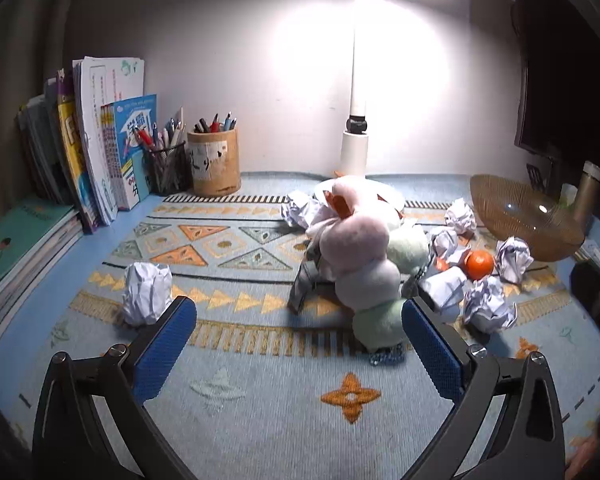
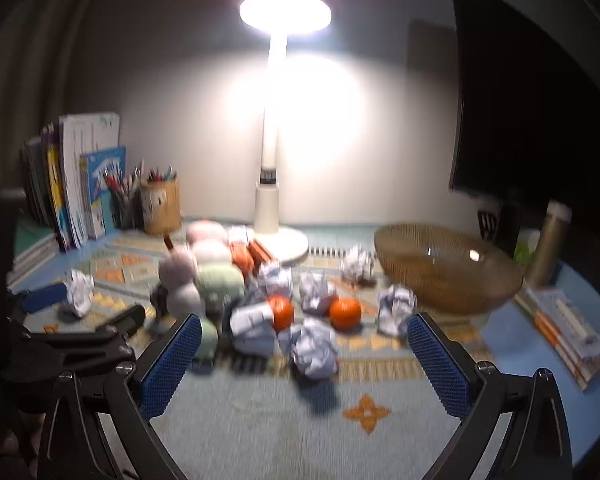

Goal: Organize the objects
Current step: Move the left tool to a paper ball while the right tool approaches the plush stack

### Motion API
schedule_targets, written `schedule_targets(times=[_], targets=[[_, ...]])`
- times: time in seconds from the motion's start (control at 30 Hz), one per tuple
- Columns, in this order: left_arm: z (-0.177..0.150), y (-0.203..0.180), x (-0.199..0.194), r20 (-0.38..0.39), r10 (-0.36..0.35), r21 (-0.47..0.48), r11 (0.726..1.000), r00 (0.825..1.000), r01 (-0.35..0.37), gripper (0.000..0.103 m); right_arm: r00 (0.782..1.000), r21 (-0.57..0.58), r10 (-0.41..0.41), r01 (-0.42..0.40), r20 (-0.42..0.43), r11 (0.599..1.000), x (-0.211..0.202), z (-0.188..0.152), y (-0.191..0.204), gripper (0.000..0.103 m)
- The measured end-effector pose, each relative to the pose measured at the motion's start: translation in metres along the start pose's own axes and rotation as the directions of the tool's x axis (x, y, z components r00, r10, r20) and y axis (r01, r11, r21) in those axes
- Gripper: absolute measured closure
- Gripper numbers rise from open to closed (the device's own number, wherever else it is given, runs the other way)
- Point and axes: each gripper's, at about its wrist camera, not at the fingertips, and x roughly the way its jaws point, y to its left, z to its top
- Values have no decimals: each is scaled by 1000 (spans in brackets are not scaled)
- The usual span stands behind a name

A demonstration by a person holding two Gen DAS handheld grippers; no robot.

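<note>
Two oranges (image 2: 345, 313), one bowl (image 2: 446, 280)

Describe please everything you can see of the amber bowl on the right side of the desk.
The amber bowl is wide, shallow and see-through, with fine ribs along its wall; it looks like glass or plastic. It stands upright and empty on the patterned mat, near the right end of the desk, before a gold bottle. Lamp light glints inside. A crumpled paper ball lies just before it; whether they touch I cannot tell.
</note>
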Motion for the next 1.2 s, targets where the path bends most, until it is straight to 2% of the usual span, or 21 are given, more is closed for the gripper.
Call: schedule_targets(times=[0.03, 0.1, 0.13, 0.2, 0.3, 0.37, 0.5, 0.7, 1.2], targets=[[3, 2, 3, 13, -22, -19, 1000, 1000, 22, 1, 996, -16, 49, -48, 71, 999, -4, 11, 1, 0], [5, 3, 14, 20, -44, -64, 997, 999, 45, 1, 986, -20, 128, -126, 109, 992, 7, 18, -5, 0], [5, 3, 19, 16, -50, -77, 996, 999, 51, 1, 987, -12, 141, -140, 78, 990, 21, 19, -6, 0], [4, -1, 30, -1, -36, -91, 995, 999, 36, 1, 990, 21, 139, -138, -33, 990, 60, 7, -12, 0], [-6, -10, 42, -28, -20, -89, 996, 999, 17, 1, 978, 103, 89, -70, -190, 992, 100, -9, -18, 0], [-11, -12, 48, -77, -24, -77, 997, 997, 18, 1, 969, 122, 78, -51, -235, 991, 112, -20, -23, 0], [-13, -14, 51, -108, -40, -73, 997, 993, 32, 1, 949, 148, 102, -59, -300, 987, 122, -28, -31, 0], [-9, -8, 51, -121, -36, -99, 995, 992, 24, 1, 946, 149, 106, -62, -305, 987, 121, -25, -33, 0], [-5, -9, 51, -128, -36, -91, 996, 991, 25, 1, 948, 124, 82, -46, -306, 991, 114, -24, -21, 0]])
